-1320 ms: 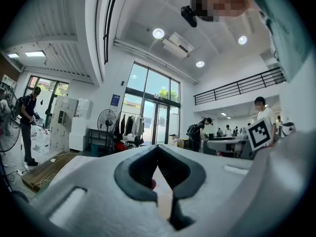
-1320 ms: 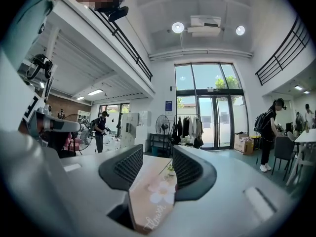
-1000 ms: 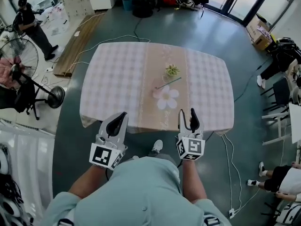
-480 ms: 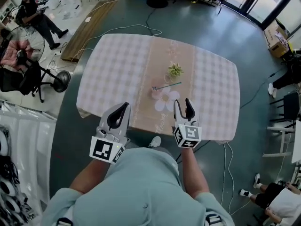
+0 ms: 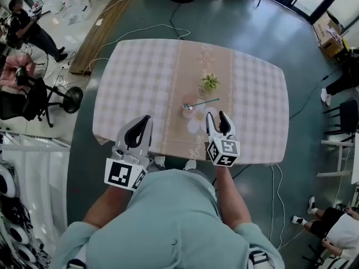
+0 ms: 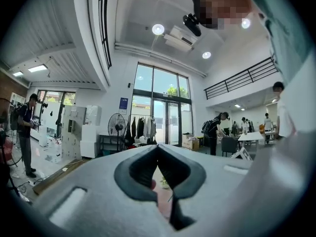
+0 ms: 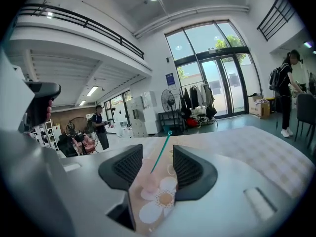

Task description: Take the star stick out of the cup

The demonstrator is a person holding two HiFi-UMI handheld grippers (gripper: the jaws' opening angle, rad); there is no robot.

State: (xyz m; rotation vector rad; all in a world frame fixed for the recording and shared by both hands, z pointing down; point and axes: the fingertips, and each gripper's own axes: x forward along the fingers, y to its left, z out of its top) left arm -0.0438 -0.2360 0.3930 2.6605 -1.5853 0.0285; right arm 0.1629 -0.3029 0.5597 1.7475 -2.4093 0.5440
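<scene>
The checked table (image 5: 140, 83) is filling the upper middle of the head view. Near its lower edge, the left gripper (image 5: 147, 119) is hovering with jaws pressed together on nothing. The right gripper (image 5: 216, 116) is holding its jaws spread and empty. Just beyond it, at frame centre, the pink cup (image 5: 188, 112) is standing, and the teal star stick (image 5: 203, 102) is leaning out of it rightward.

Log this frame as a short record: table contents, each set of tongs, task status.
table: covered in checks, pink runner down the middle
cup: pink, on the runner
star stick: teal, leaning in the cup
plant: small, green, beyond the cup
left tongs: shut, empty, over the near edge
right tongs: open, empty, short of the cup
status: stick not yet gripped
</scene>
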